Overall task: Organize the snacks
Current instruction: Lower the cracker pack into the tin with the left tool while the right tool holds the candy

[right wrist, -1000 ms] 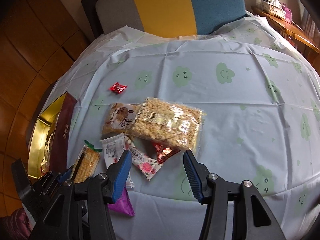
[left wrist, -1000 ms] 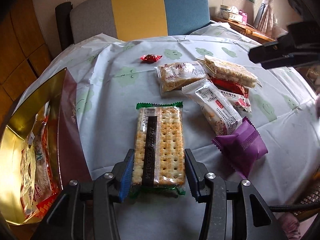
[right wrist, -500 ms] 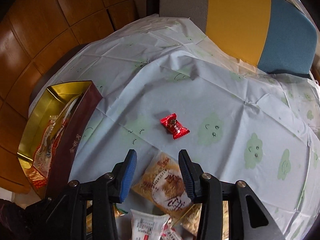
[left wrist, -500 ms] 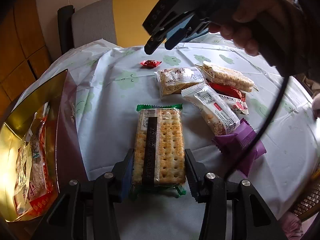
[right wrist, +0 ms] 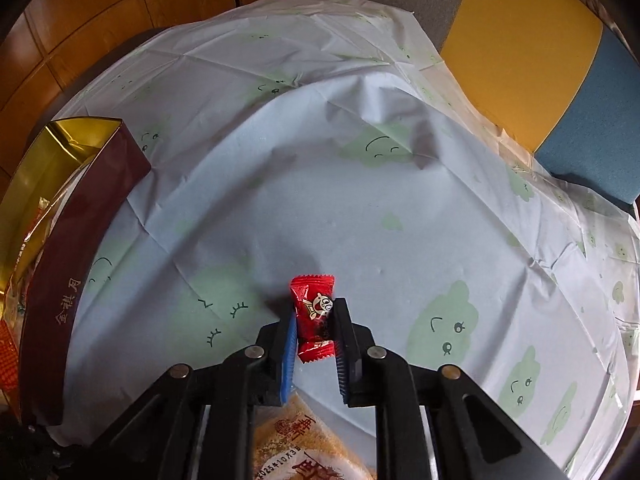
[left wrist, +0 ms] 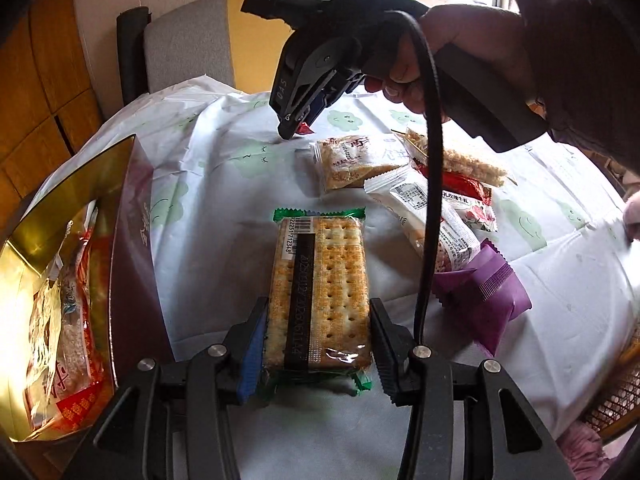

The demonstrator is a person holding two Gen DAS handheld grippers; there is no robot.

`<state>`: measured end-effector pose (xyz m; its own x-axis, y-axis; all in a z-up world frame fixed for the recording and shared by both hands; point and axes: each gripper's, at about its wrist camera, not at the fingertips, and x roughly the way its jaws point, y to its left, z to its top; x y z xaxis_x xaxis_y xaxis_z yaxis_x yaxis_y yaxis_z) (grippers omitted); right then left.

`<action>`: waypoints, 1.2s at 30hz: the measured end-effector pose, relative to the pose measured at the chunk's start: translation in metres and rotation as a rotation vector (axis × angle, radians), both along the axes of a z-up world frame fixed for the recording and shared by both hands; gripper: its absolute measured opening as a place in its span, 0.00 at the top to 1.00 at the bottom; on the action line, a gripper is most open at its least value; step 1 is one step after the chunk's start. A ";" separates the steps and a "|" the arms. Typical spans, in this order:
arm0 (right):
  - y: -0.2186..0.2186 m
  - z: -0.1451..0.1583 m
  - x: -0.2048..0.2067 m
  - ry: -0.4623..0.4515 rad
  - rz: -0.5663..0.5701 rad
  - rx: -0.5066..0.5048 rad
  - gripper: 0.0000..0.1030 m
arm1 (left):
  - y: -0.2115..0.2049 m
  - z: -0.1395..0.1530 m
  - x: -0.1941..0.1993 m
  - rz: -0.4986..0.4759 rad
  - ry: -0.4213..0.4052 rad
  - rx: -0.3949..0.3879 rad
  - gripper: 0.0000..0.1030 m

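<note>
My left gripper point(left wrist: 318, 342) is shut on a green-edged cracker pack point(left wrist: 320, 284) that lies on the tablecloth. My right gripper point(right wrist: 314, 330) is shut on a small red wrapped candy point(right wrist: 314, 314) on the cloth; it also shows in the left wrist view point(left wrist: 296, 128), tips down at the far side of the table. A pile of snack packs lies to the right: a biscuit pack point(left wrist: 352, 160), a puffed-rice bar point(left wrist: 472, 164), a white bar point(left wrist: 432, 216) and a purple pack point(left wrist: 480, 304).
A gold-lined maroon box point(left wrist: 136, 264) holding snacks stands at the table's left edge; it also shows in the right wrist view point(right wrist: 80, 248). A grey, yellow and blue chair point(right wrist: 520, 40) stands behind the table. The right gripper's cable point(left wrist: 430, 200) hangs across the left wrist view.
My right gripper moved from the snack pile to the far red candy, came down and shut on it. My left gripper stayed on the cracker pack.
</note>
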<state>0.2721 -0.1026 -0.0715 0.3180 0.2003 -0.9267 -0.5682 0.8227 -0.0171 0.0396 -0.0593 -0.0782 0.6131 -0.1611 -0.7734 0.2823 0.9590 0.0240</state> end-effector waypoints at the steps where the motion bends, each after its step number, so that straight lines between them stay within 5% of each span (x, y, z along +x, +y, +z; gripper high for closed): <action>1: -0.002 0.002 -0.003 0.002 -0.006 0.017 0.84 | 0.000 0.000 0.001 0.001 0.001 0.000 0.53; 15: -0.087 0.058 -0.122 -0.014 -0.145 0.246 0.84 | -0.003 0.002 0.007 0.009 0.027 0.003 0.54; 22: -0.129 0.030 -0.174 0.024 -0.258 0.209 0.84 | -0.002 0.022 0.012 0.026 0.009 -0.021 0.54; 36: -0.134 0.026 -0.176 -0.034 -0.289 0.144 0.84 | 0.074 0.081 0.009 0.234 -0.032 -0.165 0.54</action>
<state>0.0963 -0.2363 -0.0452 0.4114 0.2258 -0.8830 -0.3120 0.9452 0.0963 0.0482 0.0150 0.0032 0.6718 -0.1347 -0.7283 0.0549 0.9897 -0.1324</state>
